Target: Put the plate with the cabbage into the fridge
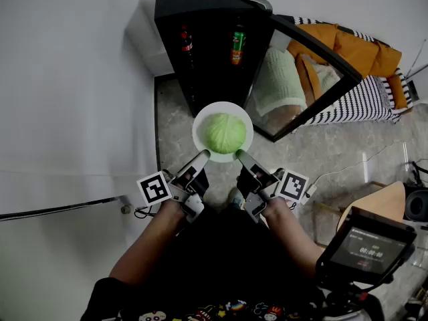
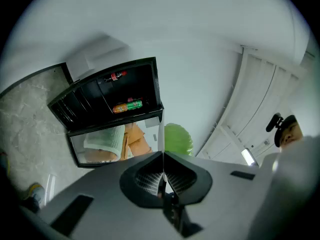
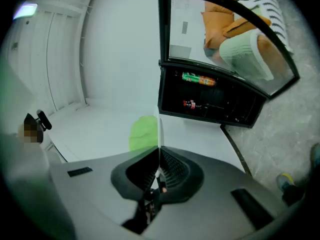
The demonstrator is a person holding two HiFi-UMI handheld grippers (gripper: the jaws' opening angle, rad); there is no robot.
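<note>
The carrying step is judged to be in hand: the plate (image 1: 221, 108) with the cabbage (image 1: 225, 132) is held level above the floor, just before the open fridge (image 1: 200, 42), whose glass door (image 1: 304, 79) is swung aside. The left tongs (image 1: 204, 154) and right tongs (image 1: 239, 154) are each clamped on the plate's near rim, seen edge-on between the jaws. Both forearms are stretched forward side by side, the tongs angled inward. A level push onto a shelf is called for next.
</note>
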